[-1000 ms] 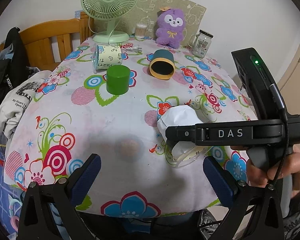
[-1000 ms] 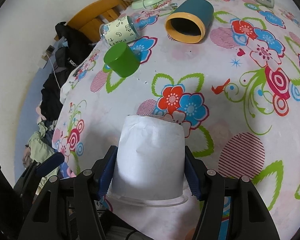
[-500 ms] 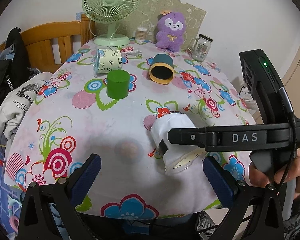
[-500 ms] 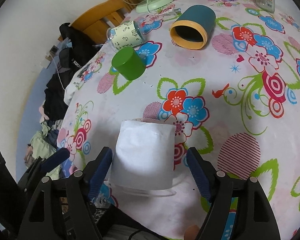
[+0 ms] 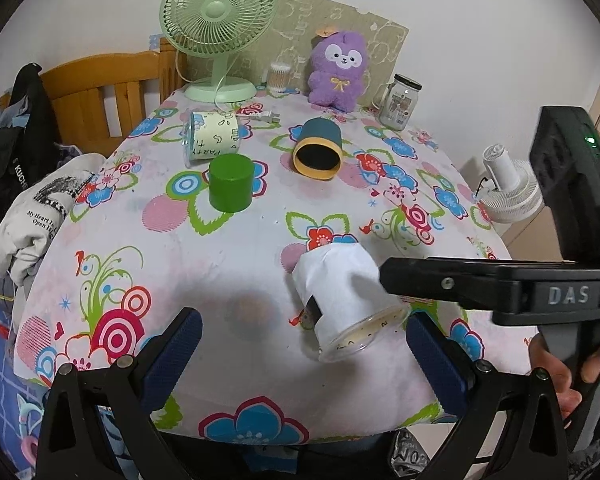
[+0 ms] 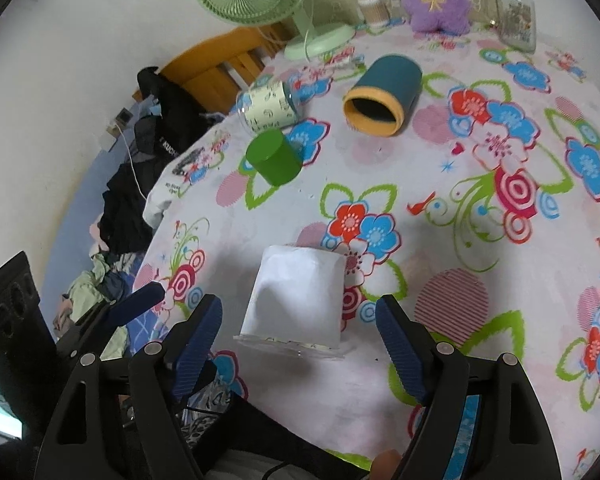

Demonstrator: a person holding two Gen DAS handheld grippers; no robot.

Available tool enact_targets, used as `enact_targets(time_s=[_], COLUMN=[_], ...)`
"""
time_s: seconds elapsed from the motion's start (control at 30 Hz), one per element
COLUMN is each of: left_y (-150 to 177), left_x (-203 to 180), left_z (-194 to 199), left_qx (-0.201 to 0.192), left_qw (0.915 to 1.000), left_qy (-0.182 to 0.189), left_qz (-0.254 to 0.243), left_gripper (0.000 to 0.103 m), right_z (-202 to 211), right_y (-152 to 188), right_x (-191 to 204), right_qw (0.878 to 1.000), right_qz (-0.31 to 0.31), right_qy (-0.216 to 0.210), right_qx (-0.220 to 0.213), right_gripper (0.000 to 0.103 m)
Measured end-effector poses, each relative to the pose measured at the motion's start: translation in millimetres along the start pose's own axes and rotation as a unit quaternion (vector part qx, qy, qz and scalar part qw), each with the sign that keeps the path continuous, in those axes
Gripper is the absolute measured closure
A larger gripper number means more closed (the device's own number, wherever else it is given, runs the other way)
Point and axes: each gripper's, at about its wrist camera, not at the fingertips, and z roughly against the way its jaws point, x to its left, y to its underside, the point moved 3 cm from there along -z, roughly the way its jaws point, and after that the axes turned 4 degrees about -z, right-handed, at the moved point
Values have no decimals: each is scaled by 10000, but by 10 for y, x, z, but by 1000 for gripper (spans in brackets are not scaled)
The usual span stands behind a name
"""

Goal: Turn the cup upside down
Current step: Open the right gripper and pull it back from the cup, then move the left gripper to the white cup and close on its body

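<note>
A clear plastic cup with a white paper wrap [image 6: 296,300] stands upside down, rim on the flowered tablecloth [image 6: 480,264], near the table's front edge. It also shows in the left wrist view [image 5: 340,300]. My right gripper [image 6: 300,344] is open, its blue pads either side of the cup's rim and apart from it. My left gripper [image 5: 300,356] is open and empty, low at the front edge, left of the cup.
A green cup [image 5: 231,188] stands upside down mid-table. A teal and yellow cup [image 5: 319,154] and a printed cup [image 5: 212,142] lie on their sides behind it. A fan [image 5: 218,24], purple plush toy [image 5: 340,68] and jar [image 5: 400,106] line the back.
My right gripper opened and let go of the white cup, then drew back from it. The cup now rests rim down on the table. The left gripper barely moved.
</note>
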Motion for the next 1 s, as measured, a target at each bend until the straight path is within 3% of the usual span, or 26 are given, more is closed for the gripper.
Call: enact_targets(time_s=[0.6,0.83,1.0], left_y=[-329,-418,-414], left_x=[-158,-169,-40], left_z=[-67,-306,-442], left_qx=[-50,195,407], left_qw=[9999,9995,9974], left_qy=[135,113,142], left_qz=[68,203,580], left_gripper=[0,0,0], right_z=[383,519,505], right_y=[-37,-48,-10], right_x=[-283,-546,-723], right_qw=[9982,9959,9949], right_qz=[-222,-468,-644], right_qy=[-153,-212,-249], right_qx=[-542,-749,-734], right_gripper=[20,19,16])
